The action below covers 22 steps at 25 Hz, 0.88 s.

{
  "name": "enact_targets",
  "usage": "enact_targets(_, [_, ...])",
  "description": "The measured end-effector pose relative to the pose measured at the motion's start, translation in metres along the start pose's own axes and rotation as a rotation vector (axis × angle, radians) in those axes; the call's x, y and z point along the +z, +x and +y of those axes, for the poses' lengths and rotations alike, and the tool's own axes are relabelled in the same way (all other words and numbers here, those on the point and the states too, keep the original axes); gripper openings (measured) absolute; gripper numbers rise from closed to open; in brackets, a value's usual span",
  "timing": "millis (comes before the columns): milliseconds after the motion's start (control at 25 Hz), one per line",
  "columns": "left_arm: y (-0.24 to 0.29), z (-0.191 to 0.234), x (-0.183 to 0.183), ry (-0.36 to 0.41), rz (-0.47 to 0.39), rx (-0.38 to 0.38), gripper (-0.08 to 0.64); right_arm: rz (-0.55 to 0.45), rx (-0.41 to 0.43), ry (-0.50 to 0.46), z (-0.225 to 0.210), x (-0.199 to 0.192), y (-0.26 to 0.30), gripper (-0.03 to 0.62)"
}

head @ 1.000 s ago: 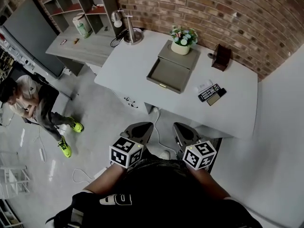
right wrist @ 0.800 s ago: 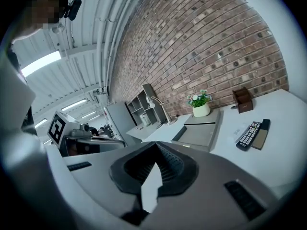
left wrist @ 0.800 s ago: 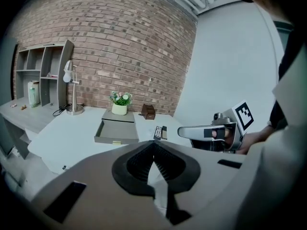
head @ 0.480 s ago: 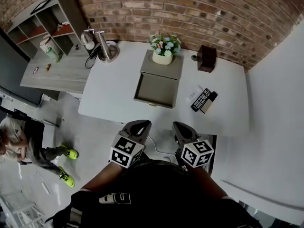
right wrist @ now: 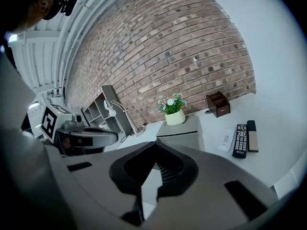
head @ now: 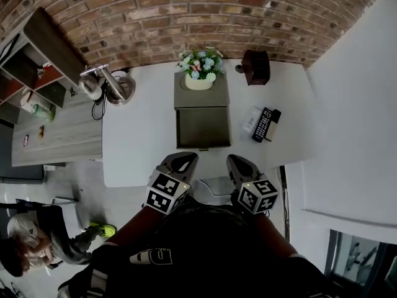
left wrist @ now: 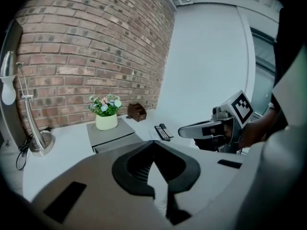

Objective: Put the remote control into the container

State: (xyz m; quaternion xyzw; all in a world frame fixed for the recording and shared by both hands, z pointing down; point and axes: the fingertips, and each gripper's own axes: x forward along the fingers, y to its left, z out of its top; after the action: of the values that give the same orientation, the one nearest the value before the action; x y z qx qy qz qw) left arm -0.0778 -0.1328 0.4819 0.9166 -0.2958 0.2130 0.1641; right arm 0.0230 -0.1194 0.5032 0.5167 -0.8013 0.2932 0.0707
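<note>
Two smooth grey grippers, the left gripper [head: 178,162] and the right gripper [head: 239,164], are held side by side over the near edge of a matt white table [head: 139,148]. Each pair of black ribbed jaws is clenched tip to tip, with nothing between. Straight ahead, between the two jaw pairs, stands the container [head: 202,126], a grey rectangular box. Its shallow drawer is drawn out toward the jaws and shows a flat dark floor. Ahead and right of the right jaws lies the remote control [head: 262,124], a slim black slab with rows of small buttons. It rests flat on the table outside the container, between a narrow dark block [head: 274,125] and a white card [head: 250,120]. Beyond the drawer, a cream pot of flowers [head: 199,79] sits on the box's lid. Farther right stands a brown wooden holder [head: 256,67]; far left, a metal desk lamp [head: 108,85]. A rough brick wall [head: 186,17] lies behind.
</note>
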Motion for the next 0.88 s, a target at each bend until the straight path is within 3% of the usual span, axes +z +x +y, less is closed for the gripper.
enact_targets(200, [0.005, 0.018, -0.007, 0.031, 0.045, -0.064, 0.005, -0.005, -0.088, 0.017, 0.0, -0.001, 0.009, 0.0])
enact_targets(440, [0.017, 0.019, -0.004, 0.029, 0.061, -0.118, 0.003, -0.031, -0.249, 0.017, -0.049, 0.013, 0.008, 0.0])
enact_targets(640, [0.023, 0.03, -0.005, 0.044, 0.077, -0.093, 0.004, -0.026, -0.379, 0.049, -0.117, 0.018, 0.008, 0.0])
enact_targets(880, [0.032, 0.045, -0.004, -0.005, 0.096, -0.035, 0.005, 0.084, -0.431, 0.051, -0.182, 0.001, 0.044, 0.006])
